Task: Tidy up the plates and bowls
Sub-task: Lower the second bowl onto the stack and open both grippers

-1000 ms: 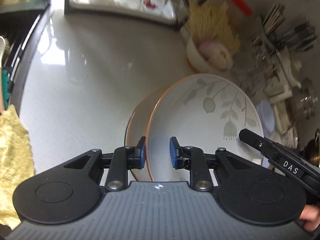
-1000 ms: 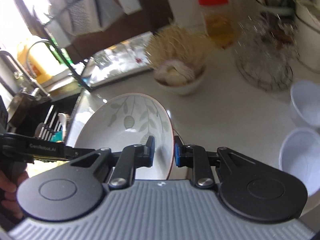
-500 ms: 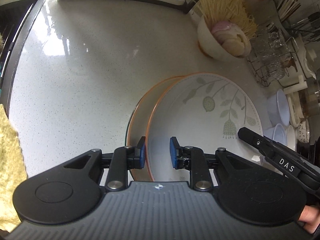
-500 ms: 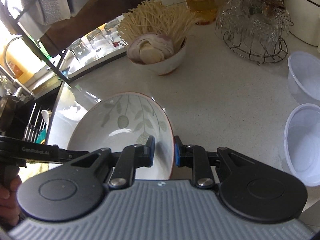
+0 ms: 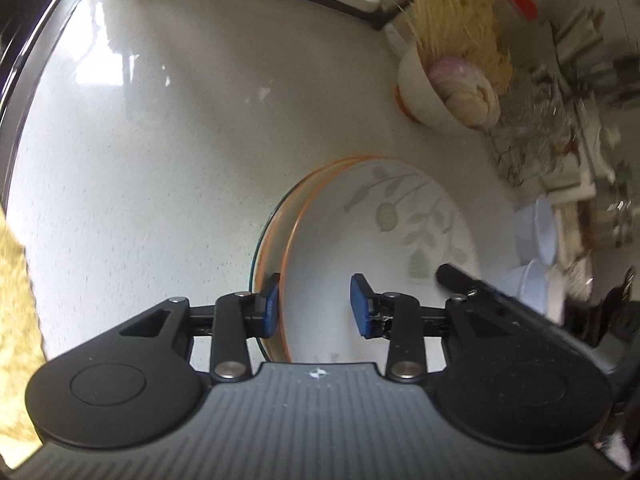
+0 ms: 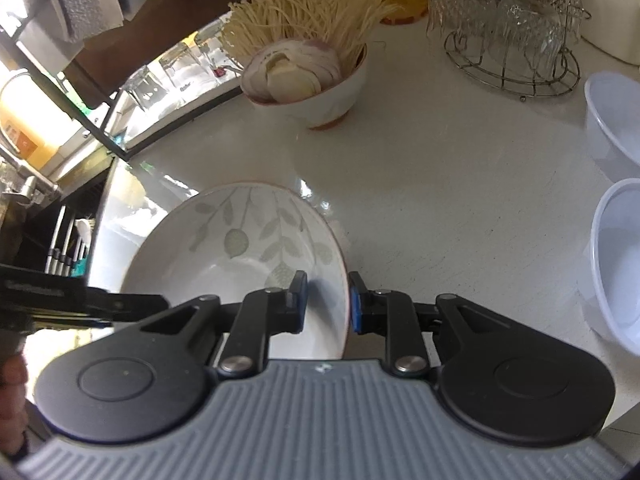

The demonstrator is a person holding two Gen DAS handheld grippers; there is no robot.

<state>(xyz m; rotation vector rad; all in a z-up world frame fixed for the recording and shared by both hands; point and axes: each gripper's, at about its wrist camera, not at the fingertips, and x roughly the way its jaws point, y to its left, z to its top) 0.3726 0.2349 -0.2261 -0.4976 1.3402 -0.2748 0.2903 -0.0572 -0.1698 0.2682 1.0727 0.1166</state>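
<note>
The left gripper (image 5: 314, 306) has its fingers spread apart astride the near rim of the leaf-patterned bowl (image 5: 384, 240), which sits on the white counter (image 5: 168, 168) nested in another orange-rimmed bowl (image 5: 276, 236). The right gripper (image 6: 326, 304) is clamped on the bowl's opposite rim. Further right stand 2 plastic bowls (image 6: 618, 252).

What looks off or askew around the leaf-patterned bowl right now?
Nothing spilled or damaged. The orange-rimmed leaf-patterned bowl is off-centre on the orange-rimmed plate beneath. The left gripper is open; the right gripper straddles the rim.
</note>
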